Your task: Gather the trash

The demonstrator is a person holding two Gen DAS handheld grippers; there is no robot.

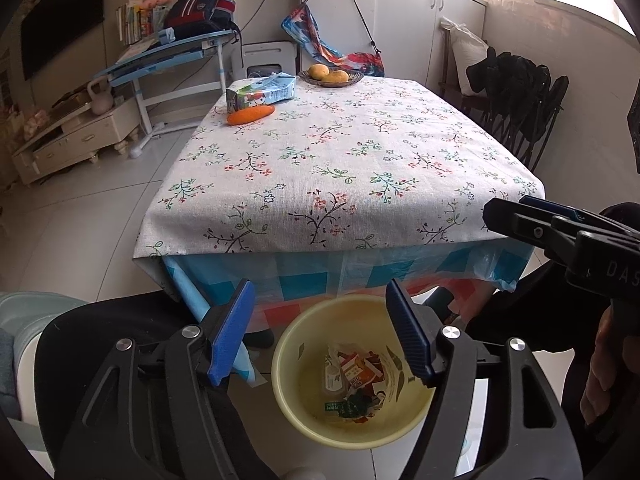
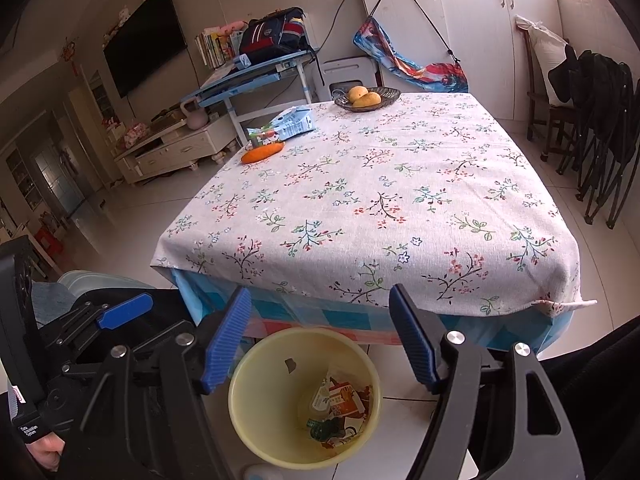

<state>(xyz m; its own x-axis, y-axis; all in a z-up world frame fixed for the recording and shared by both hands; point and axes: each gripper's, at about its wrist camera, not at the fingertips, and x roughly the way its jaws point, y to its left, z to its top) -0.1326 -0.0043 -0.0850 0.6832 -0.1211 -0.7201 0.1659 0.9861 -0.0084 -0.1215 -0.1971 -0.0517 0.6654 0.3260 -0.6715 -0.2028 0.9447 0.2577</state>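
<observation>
A yellow bin [image 1: 304, 416] [image 2: 260, 420] stands on the floor below the table's near edge, holding several wrappers and cartons [image 1: 352, 384] [image 2: 336, 412]. My left gripper [image 1: 320, 328] hangs over the bin, open, with nothing between its blue pads. My right gripper [image 2: 320, 332] also hovers above the bin, open and empty; in the left wrist view it shows at the right edge [image 1: 520, 216]. On the far left of the floral tablecloth [image 1: 360, 152] [image 2: 380, 208] lie a blue milk carton [image 1: 264, 92] [image 2: 292, 122] and an orange carrot [image 1: 251, 115] [image 2: 262, 153].
A dish with yellow fruit [image 1: 330, 74] [image 2: 366, 98] sits at the table's far edge. A blue desk with a backpack [image 1: 200, 12] stands behind on the left, white cupboards [image 2: 472, 24] at the back, dark chairs [image 2: 600, 120] on the right. Tiled floor surrounds the table.
</observation>
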